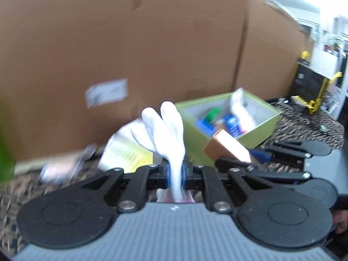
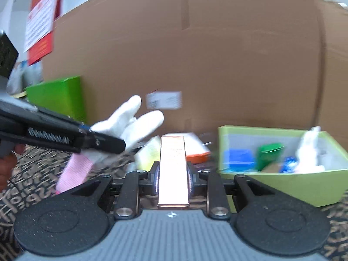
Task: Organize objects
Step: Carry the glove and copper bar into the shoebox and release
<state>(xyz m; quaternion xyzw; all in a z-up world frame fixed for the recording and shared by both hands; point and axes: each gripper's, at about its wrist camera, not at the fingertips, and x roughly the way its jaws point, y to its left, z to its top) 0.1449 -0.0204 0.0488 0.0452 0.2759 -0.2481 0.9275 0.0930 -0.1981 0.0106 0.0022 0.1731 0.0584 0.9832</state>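
My left gripper [image 1: 175, 171] is shut on a white glove [image 1: 165, 128] with a pink cuff, held above the patterned table; the glove also shows in the right wrist view [image 2: 128, 126]. My right gripper [image 2: 173, 174] is shut on a long copper-coloured box [image 2: 173, 165], which also shows in the left wrist view [image 1: 228, 148]. A light green open box [image 2: 282, 180] stands to the right and holds a blue item, a green item and a white item. It also shows in the left wrist view [image 1: 263, 128], behind both held things.
A large cardboard box [image 2: 195, 54] forms a wall behind everything. A yellow-white packet [image 1: 124, 152], a clear wrapped item [image 1: 65, 165] and an orange item [image 2: 195, 156] lie on the patterned tablecloth [image 2: 26, 193]. A bright green box [image 2: 58, 95] stands far left.
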